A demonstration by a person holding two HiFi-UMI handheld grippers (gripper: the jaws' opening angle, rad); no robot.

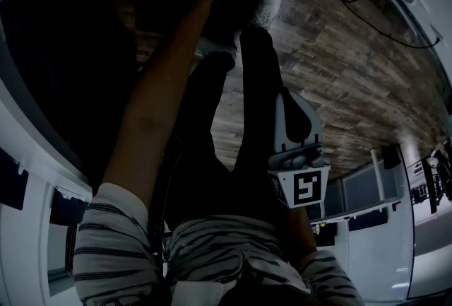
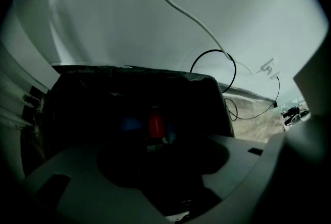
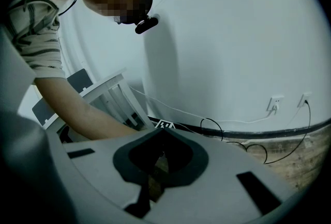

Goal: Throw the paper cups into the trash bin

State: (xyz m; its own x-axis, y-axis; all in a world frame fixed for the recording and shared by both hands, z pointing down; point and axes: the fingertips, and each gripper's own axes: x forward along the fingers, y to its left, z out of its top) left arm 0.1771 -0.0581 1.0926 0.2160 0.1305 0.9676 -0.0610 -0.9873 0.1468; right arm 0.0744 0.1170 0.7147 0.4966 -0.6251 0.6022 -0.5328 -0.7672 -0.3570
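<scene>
Left gripper view down into black-lined trash bin [image 2: 103, 80]: finds left gripper [image 2: 164, 168] jaws released and empty above a small red cylinder [image 2: 155, 124], seemingly a paper cup already lying inside. Shows right gripper [image 3: 159, 162] jaws clenched on nothing. Cannot tell whether cups remain elsewhere.

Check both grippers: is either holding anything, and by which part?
Nothing is held. The left gripper is open, facing the trash bin; the right gripper is shut, empty.
</scene>
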